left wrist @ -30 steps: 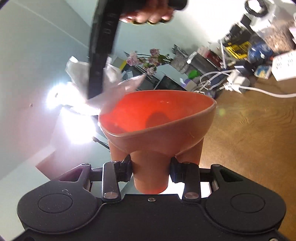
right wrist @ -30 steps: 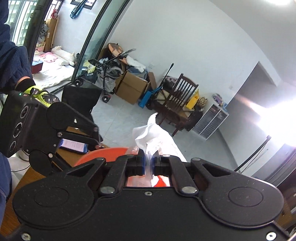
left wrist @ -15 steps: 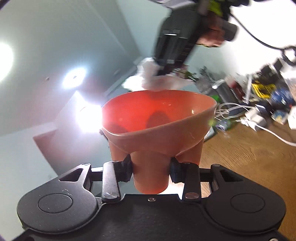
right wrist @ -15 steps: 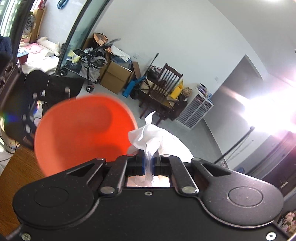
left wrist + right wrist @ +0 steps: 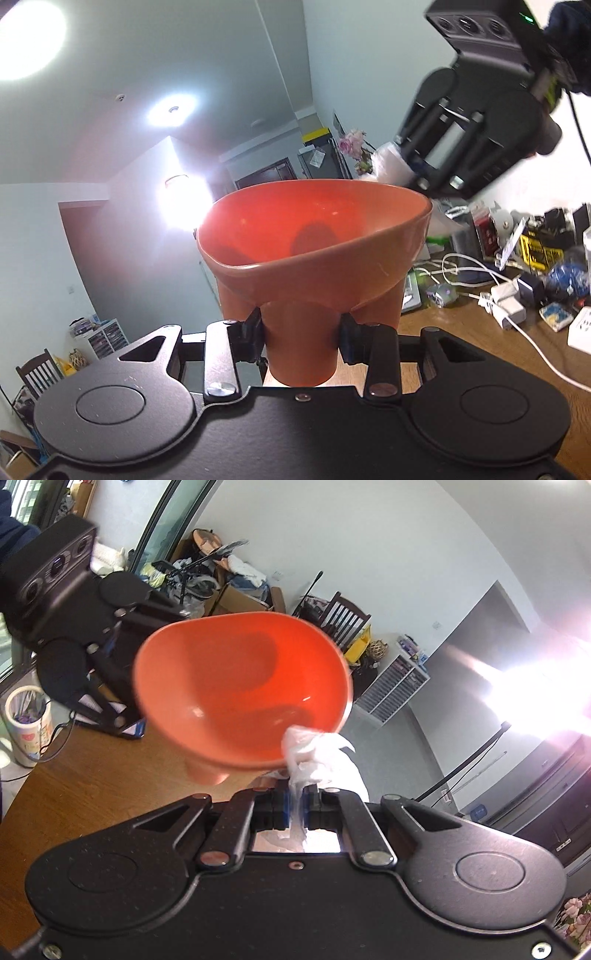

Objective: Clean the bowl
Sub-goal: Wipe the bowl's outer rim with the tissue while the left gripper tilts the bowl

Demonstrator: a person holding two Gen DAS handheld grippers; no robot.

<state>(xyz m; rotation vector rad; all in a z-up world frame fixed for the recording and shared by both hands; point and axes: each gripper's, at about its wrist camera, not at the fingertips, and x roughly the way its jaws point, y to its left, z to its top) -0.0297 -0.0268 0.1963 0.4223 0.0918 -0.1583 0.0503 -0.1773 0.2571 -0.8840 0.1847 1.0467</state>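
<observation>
wiping step: left gripper (image 5: 301,334) fingers pinch the bowl (image 5: 314,236) by its foot; right gripper (image 5: 295,808) fingers pinch a tissue (image 5: 314,753) at the rim. next, sweep it inside.

The orange bowl (image 5: 240,698) faces the right gripper (image 5: 295,808) with its mouth unblocked; the white tissue (image 5: 314,753) seems to touch the near rim. Cables (image 5: 517,295) and chargers crowd the table (image 5: 480,350) alongside.
</observation>
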